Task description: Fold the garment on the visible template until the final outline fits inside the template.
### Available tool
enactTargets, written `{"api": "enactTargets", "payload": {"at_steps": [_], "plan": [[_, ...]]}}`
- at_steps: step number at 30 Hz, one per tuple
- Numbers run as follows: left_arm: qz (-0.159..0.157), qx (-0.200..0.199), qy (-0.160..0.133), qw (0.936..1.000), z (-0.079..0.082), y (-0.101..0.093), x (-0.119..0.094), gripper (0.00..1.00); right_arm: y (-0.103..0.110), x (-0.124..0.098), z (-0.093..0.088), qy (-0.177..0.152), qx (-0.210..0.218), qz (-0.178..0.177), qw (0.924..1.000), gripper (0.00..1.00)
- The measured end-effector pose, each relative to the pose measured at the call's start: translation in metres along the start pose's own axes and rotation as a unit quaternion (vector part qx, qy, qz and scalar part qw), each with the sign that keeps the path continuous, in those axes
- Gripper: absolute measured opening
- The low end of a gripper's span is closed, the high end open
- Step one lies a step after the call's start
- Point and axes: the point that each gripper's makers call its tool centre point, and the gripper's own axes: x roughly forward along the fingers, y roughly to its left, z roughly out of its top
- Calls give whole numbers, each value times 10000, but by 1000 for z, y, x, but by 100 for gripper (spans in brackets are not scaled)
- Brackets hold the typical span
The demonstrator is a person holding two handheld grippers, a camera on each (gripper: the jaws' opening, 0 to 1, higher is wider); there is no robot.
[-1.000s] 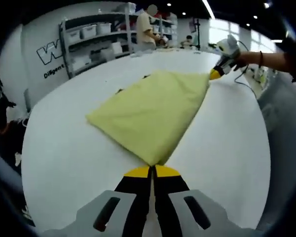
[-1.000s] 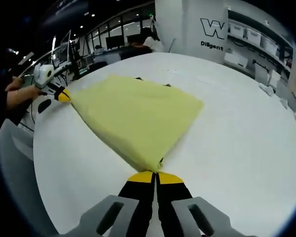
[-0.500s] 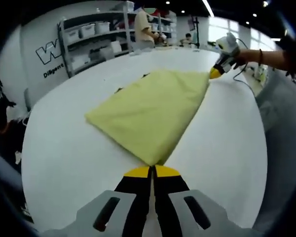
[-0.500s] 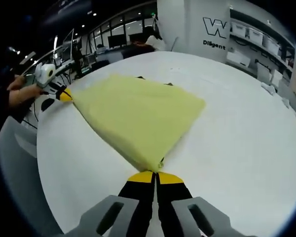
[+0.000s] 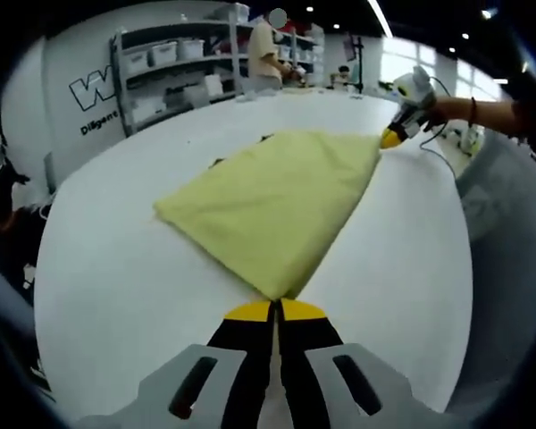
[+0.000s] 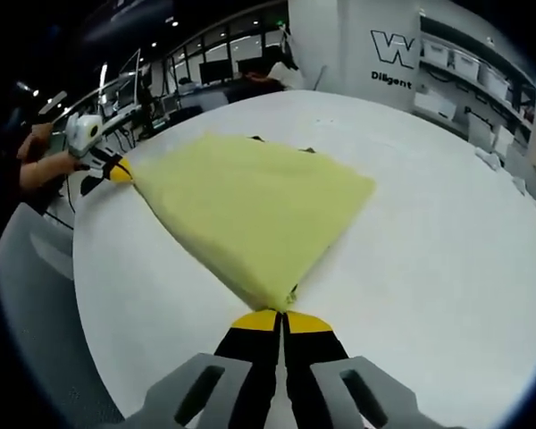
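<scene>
Gripping the yellow garment (image 5: 272, 197) at two opposite corners — left gripper (image 5: 275, 308) pinched closed on the near corner, right gripper (image 6: 281, 319) likewise clamped on its own corner. Lying spread flat on the white table (image 5: 116, 268), dark template marks (image 5: 216, 164) peeking at the far edge. Barely shifting since a second ago — holding taut, probably smoothing before another fold.
</scene>
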Motion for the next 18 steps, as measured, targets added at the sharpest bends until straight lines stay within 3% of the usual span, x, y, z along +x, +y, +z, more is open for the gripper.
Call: {"api": "enactTargets", "payload": {"at_steps": [6,9,10,13,18], "plan": [[11,-91,-36,10000,-2,-1,-1,0,4,0,-2,-16,2,5,10000,0],[66,-328,-97,9994,-1,-1,-1,1,6,-1,-2,-59,166,81,9998,0],[121,-347,-67,9993,-2,0,-2,2,5,-2,1,-158,429,7,9990,0],[193,-513,-149,9984,-2,-1,-7,11,3,-7,5,-243,639,-102,9976,0],[387,-748,-294,9960,4,-5,-19,29,8,-22,21,-613,885,-218,9940,23]]}}
